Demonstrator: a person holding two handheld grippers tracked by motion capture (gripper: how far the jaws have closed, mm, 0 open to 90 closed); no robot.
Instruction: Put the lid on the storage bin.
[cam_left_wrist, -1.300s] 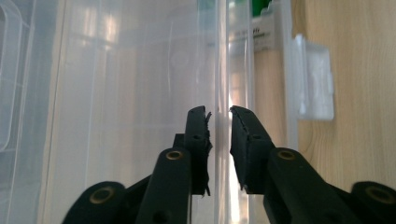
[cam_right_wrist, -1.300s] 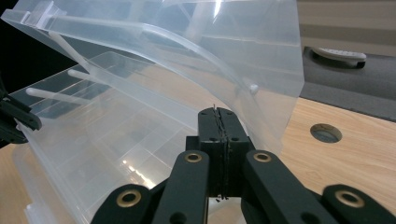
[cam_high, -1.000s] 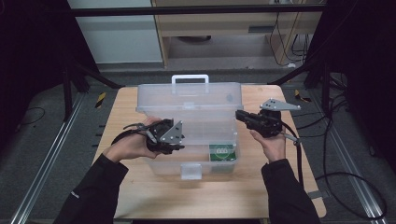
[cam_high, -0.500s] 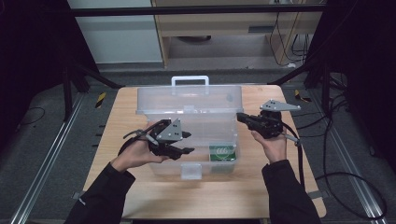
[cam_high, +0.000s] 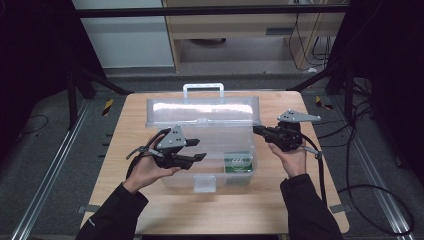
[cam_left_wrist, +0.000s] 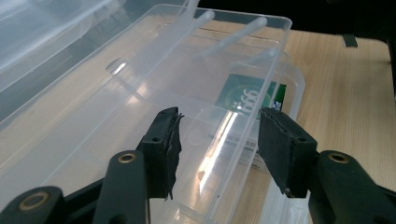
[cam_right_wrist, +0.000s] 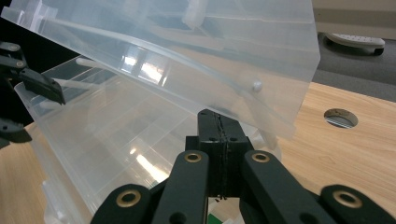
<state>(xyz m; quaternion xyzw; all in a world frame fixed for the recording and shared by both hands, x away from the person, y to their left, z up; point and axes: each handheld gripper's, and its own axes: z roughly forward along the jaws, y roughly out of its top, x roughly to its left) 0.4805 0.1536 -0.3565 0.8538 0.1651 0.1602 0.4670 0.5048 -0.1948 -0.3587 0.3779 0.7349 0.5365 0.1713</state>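
Organizer box (cam_high: 200, 150), clear plastic, sits mid-desk (cam_high: 310, 200) with lid (cam_high: 204, 111) raised and tilted back, handle (cam_high: 202, 90) at the far edge.

Judging from the layout, looks like lid handling: opening further or steadying. Right tongs (cam_high: 260, 131) pressed together, pads meeting flat in the right gripper view (cam_right_wrist: 219, 140); cannot tell for sure whether any plastic sits between them, though seemingly nothing does. Rest right at the box's right end, under the lid's corner. Left tongs (cam_high: 197, 150) released, jaws spread wide, hovering over the open tray near its left front; in the left gripper view (cam_left_wrist: 219, 144) gap frames the tray's wall and floor.

To do well: keep right tongs low beneath the lid edge and push up gently, not sideways, since thin plastic probably flexes and slips. Bring left tongs onto a firm rim before closing; avoid pinching dividers. Probably wise to brace the base so the light box does not skid.

Inside: mostly empty compartments, faint dividers visible. One green-and-white label or card (cam_high: 239, 161) at the right front compartment, also seen in the left gripper view (cam_left_wrist: 254, 95). White latch (cam_high: 205, 183) hangs at the front.
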